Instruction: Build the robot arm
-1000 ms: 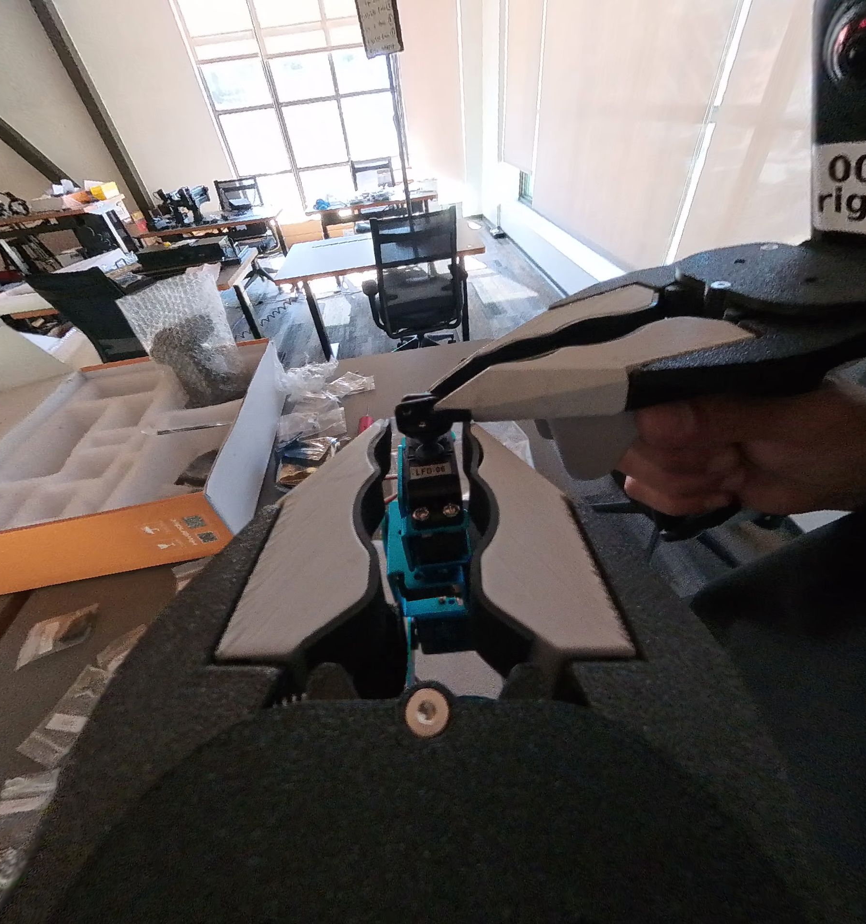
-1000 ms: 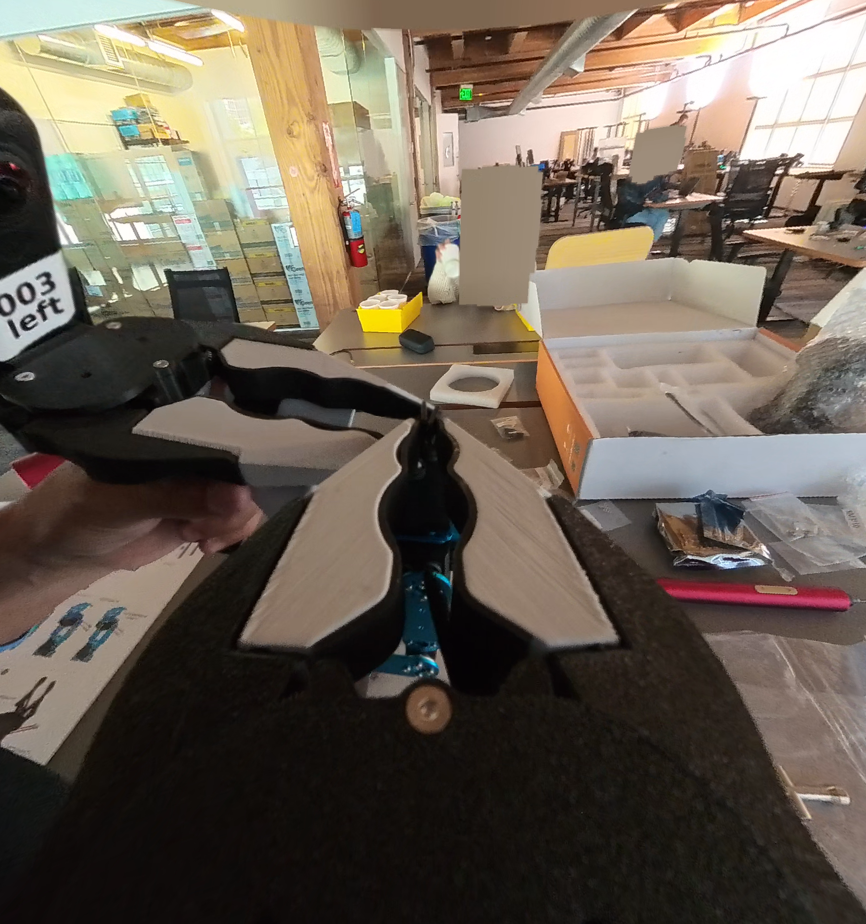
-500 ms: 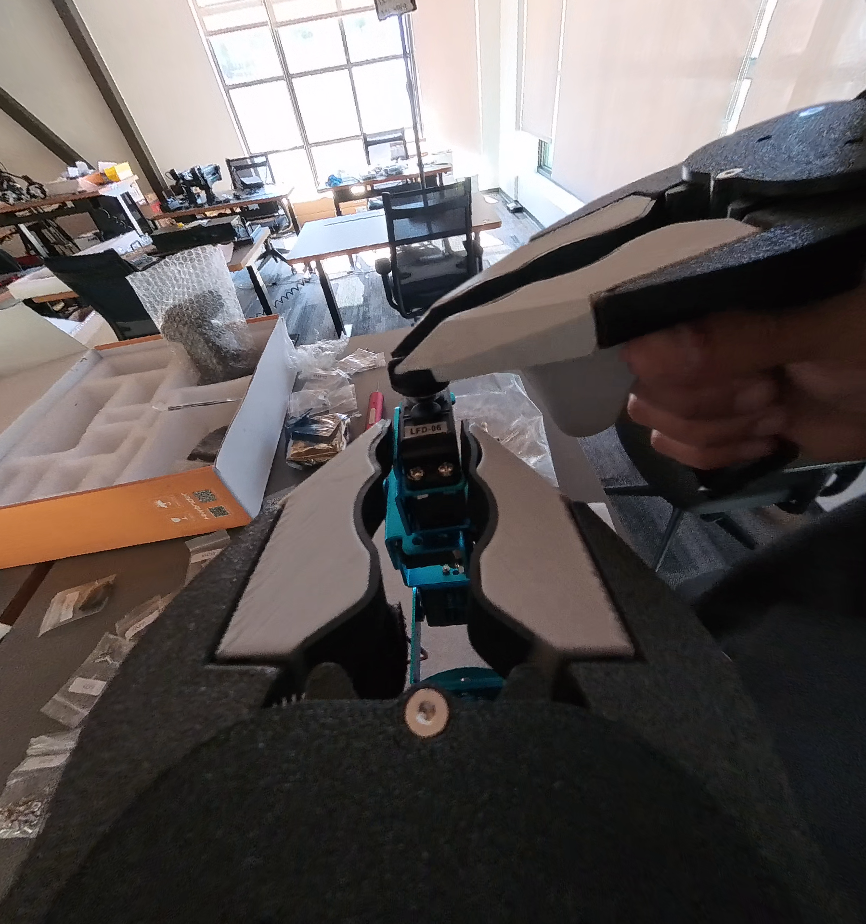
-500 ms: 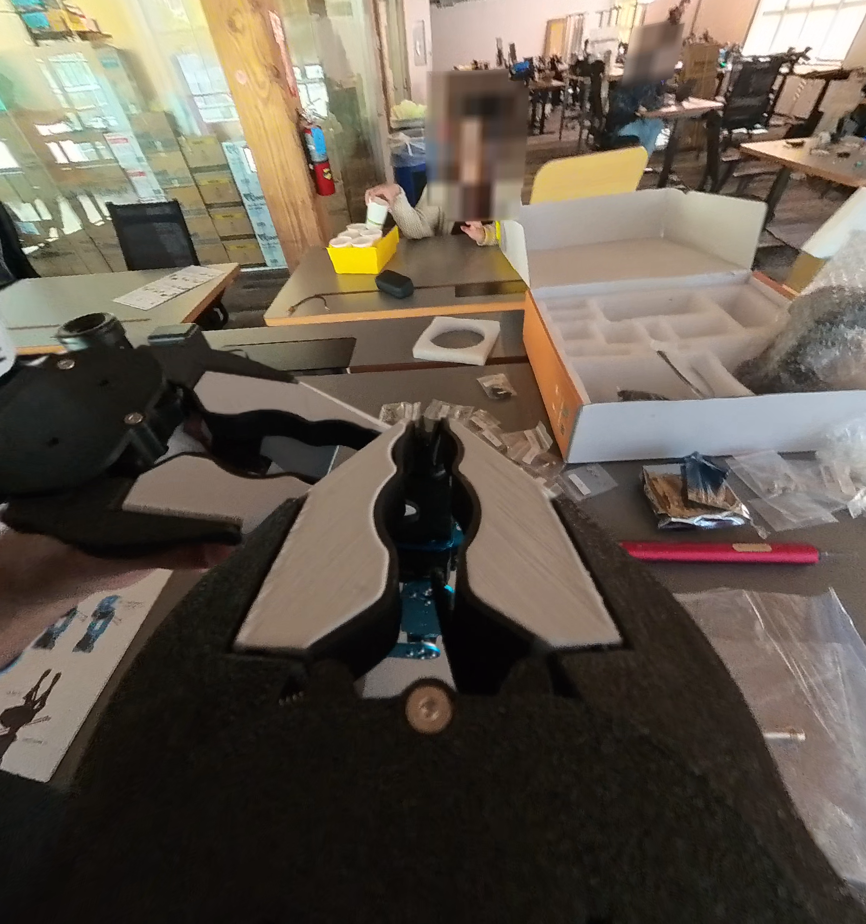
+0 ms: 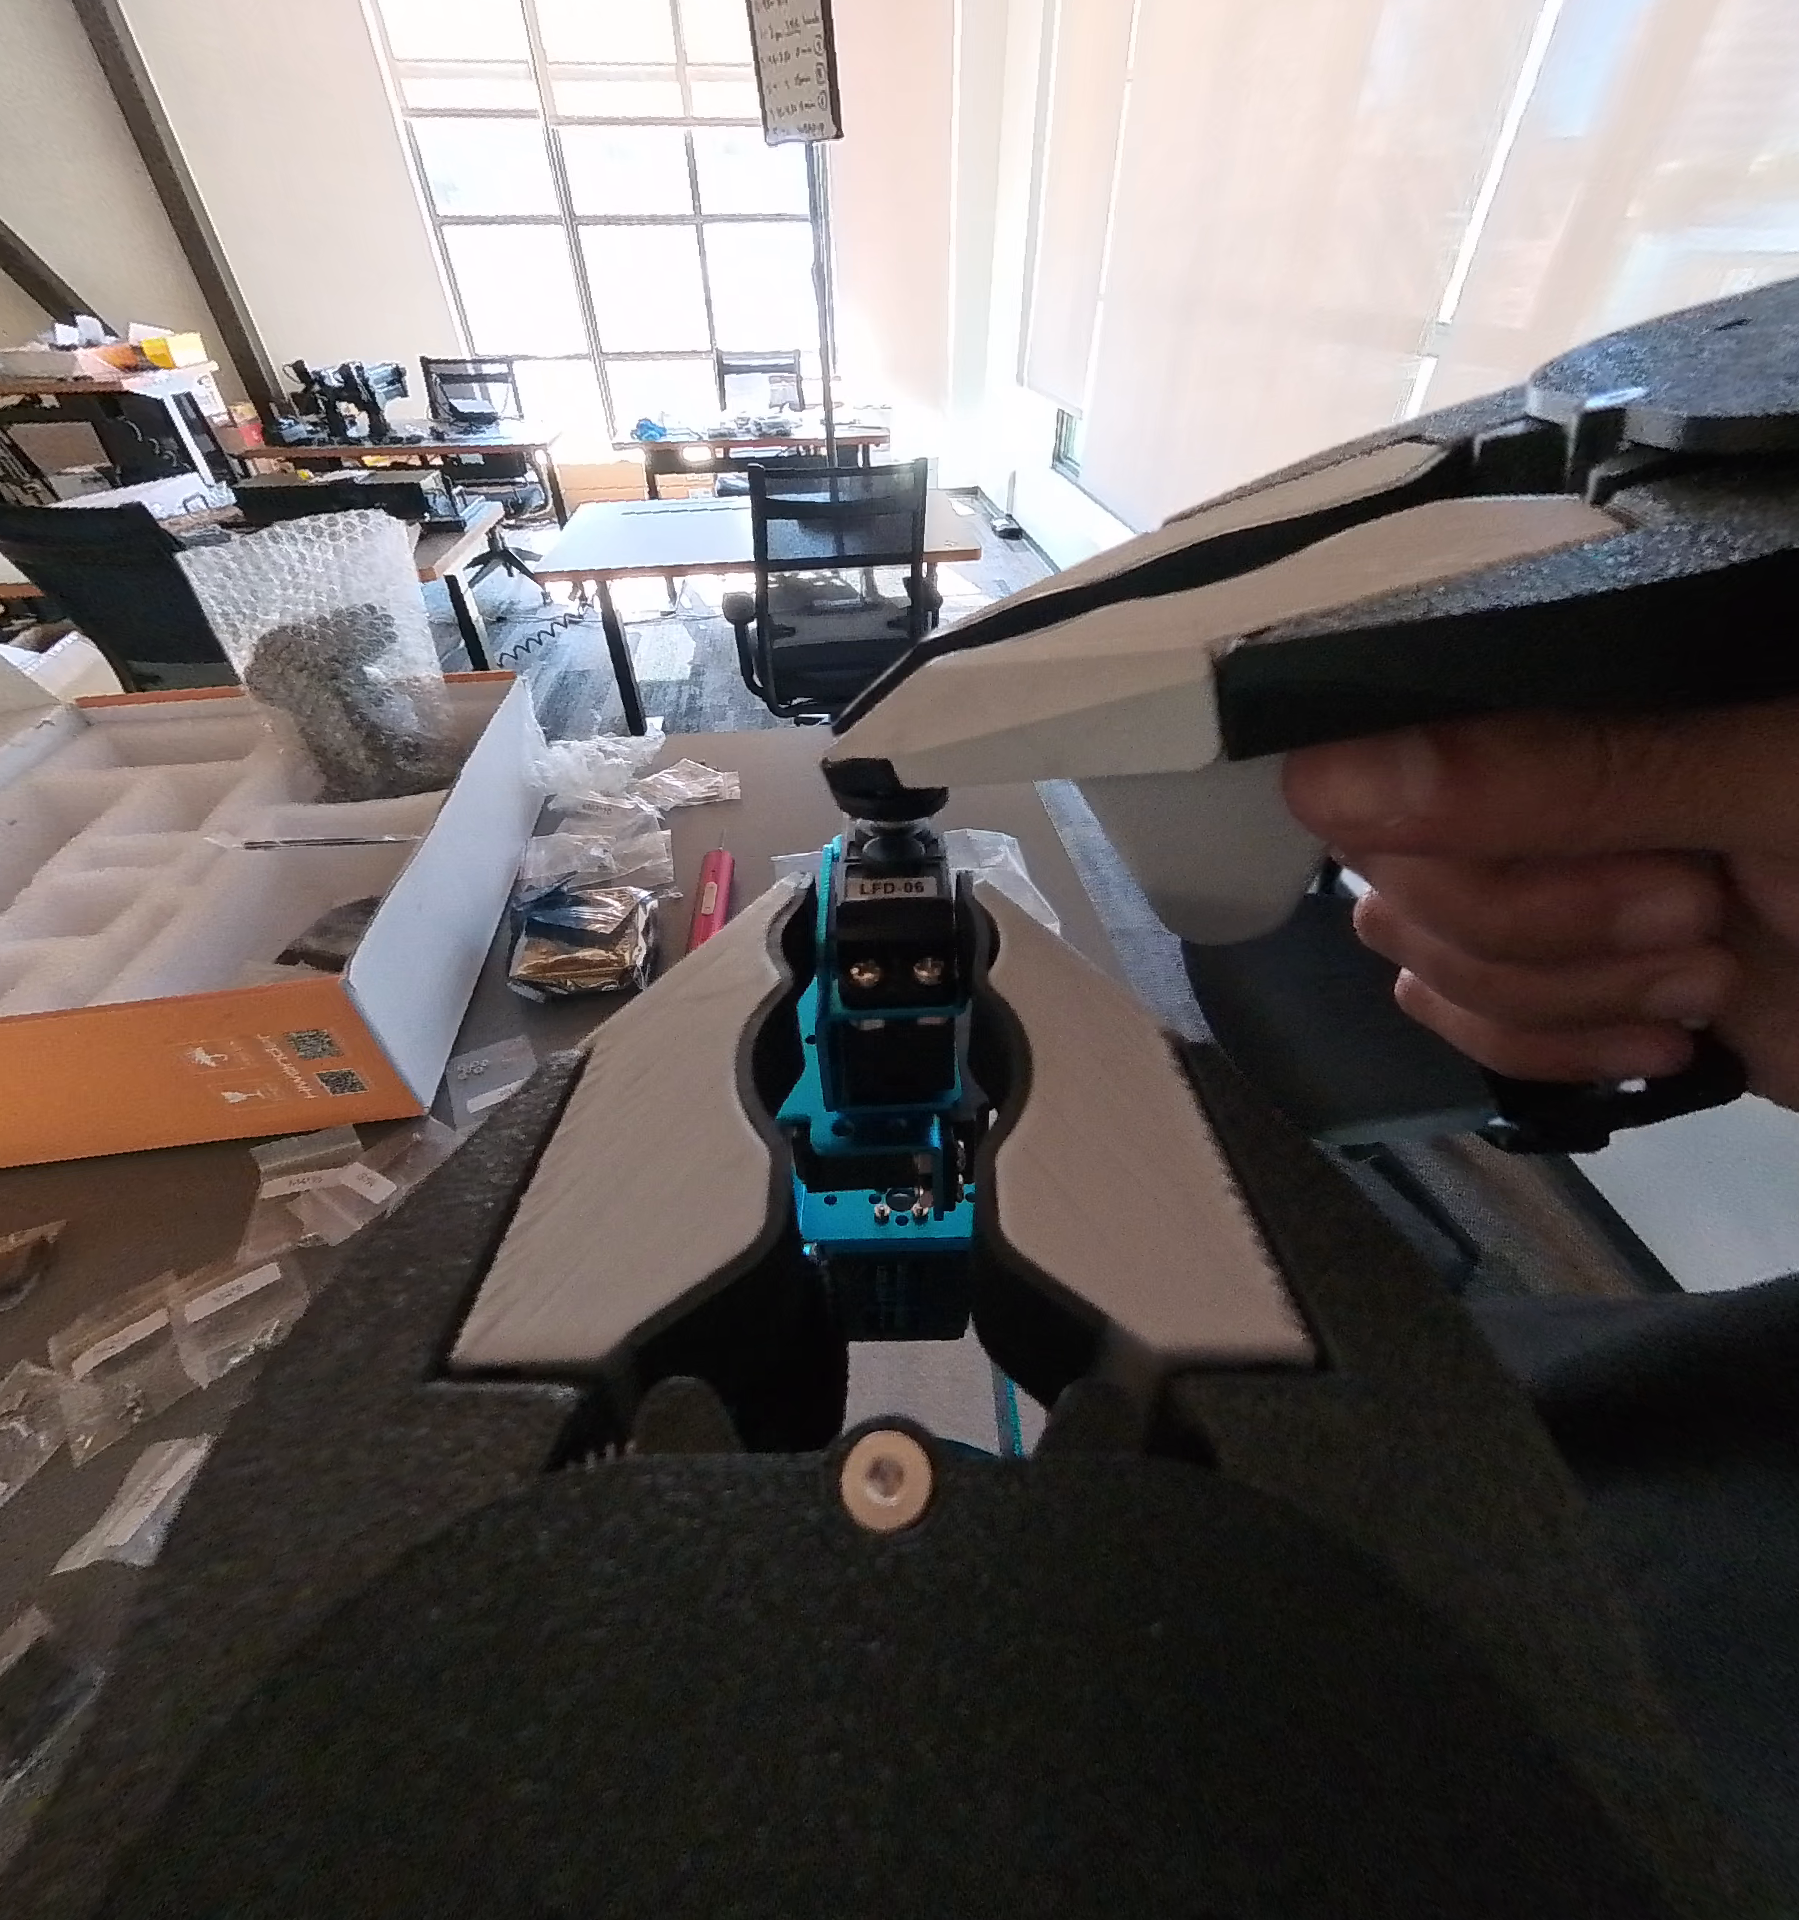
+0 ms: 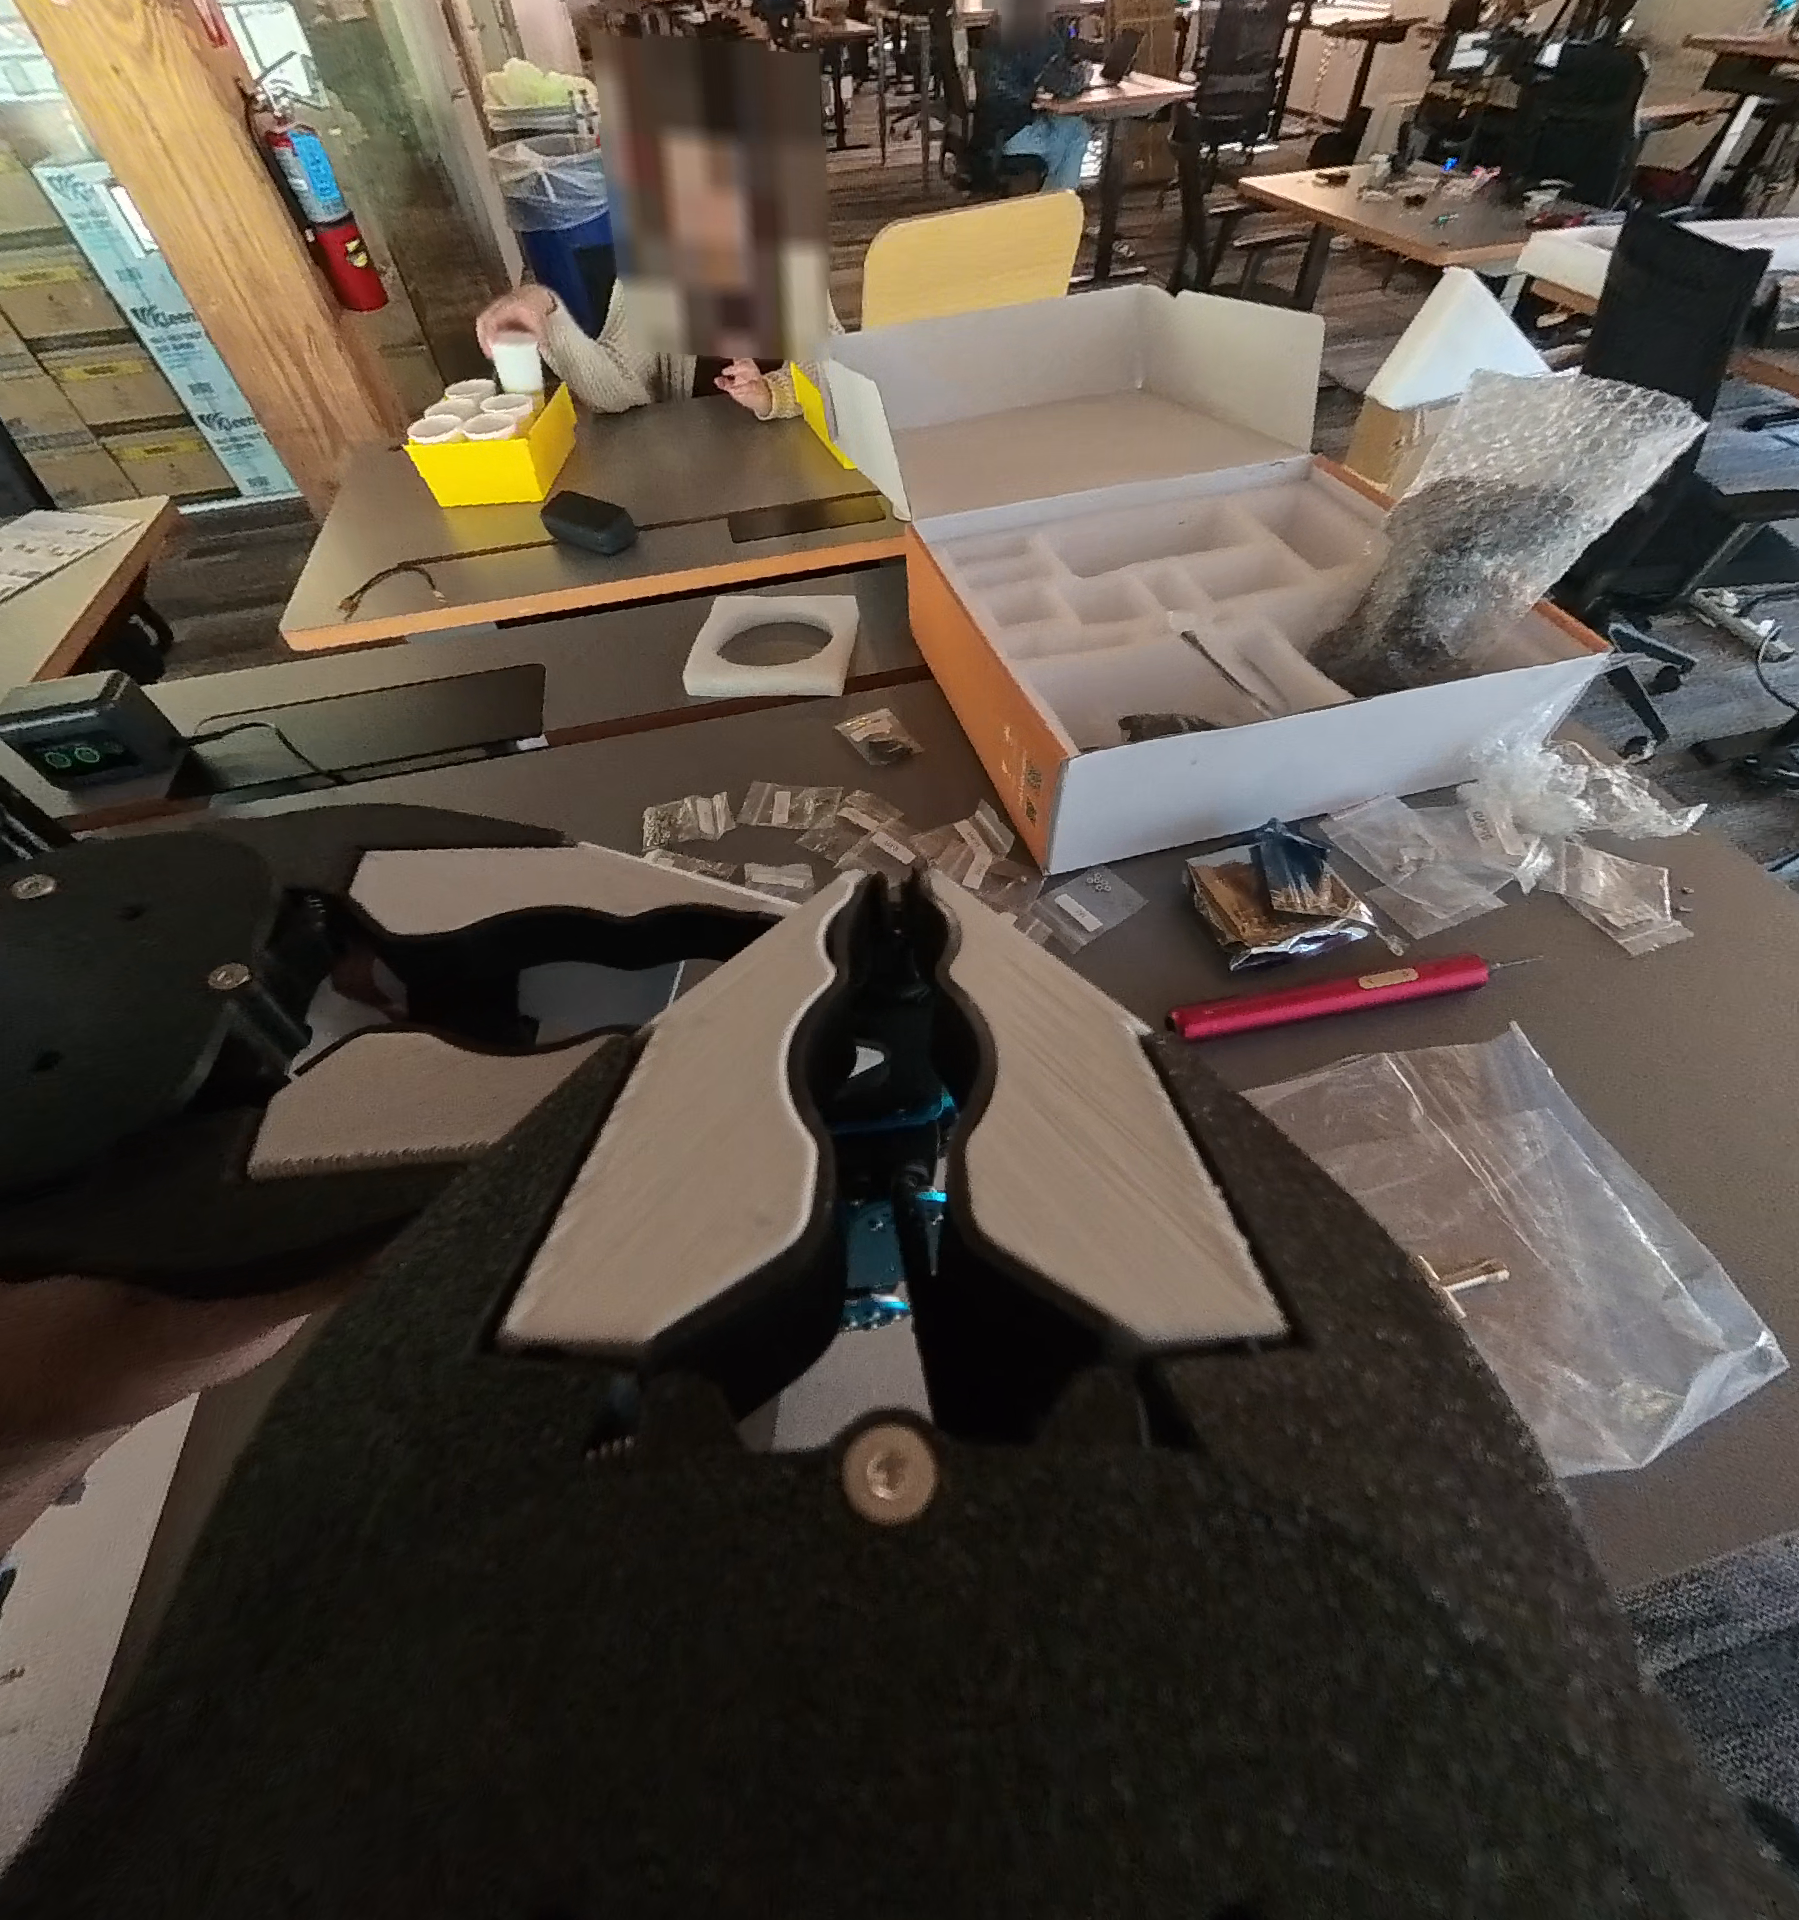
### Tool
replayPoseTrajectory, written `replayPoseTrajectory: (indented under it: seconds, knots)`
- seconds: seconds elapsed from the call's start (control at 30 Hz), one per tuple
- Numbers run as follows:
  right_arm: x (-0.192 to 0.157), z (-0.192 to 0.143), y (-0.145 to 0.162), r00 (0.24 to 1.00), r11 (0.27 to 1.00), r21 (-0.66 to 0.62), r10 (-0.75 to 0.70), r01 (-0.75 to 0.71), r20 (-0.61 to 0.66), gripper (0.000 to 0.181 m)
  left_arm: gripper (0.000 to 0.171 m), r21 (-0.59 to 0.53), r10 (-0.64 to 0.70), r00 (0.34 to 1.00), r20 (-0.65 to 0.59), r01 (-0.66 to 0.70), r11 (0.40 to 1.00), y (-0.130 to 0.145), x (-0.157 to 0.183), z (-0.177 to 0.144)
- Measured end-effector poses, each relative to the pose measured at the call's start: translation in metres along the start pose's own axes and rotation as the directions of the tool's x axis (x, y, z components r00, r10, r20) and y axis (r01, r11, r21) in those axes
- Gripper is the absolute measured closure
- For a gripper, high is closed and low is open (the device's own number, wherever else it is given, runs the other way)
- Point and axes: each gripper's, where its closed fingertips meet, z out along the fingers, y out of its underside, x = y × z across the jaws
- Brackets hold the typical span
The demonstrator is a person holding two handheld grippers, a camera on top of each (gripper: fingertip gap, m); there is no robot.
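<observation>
Left gripper (image 5: 890, 935) clamps a blue servo block (image 5: 879, 1049) above the table (image 6: 1653, 997); right gripper (image 6: 890, 894) pinches the black horn (image 5: 884, 795) on top, not yet seated.

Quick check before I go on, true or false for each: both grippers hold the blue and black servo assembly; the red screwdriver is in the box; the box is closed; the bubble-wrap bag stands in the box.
1. Both grippers grip the servo assembly. True: the left gripper clamps its body, the right gripper pinches the black horn on top.
2. The red screwdriver lies in the box. False: it lies on the table, outside it.
3. The box is closed. False: its lid stands open.
4. The bubble-wrap bag stands in the box. True.
</observation>
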Motion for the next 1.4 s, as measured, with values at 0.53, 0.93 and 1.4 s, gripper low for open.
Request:
replayPoseTrajectory:
  seconds: [0.53, 0.93, 1.4]
  knots:
    - [-0.003, -0.007, 0.001, 0.997, 0.999, 0.028, 0.048, -0.046, -0.065, 0.174, 0.145, 0.009, -0.017, 1.000, -0.007, 0.017, 1.000, 0.001, 0.003, -0.004]
    - [-0.025, -0.030, -0.012, 0.841, 0.991, 0.129, -0.106, 0.044, 0.530, 0.142, 0.142, -0.011, -0.075, 0.992, -0.104, 0.074, 0.997, 0.002, 0.004, -0.012]
    - [-0.009, -0.018, 0.005, -0.415, 0.961, 0.217, -0.130, 0.170, 0.900, 0.153, 0.144, -0.165, -0.088, 0.992, -0.094, 0.072, 0.984, 0.026, 0.009, -0.006]
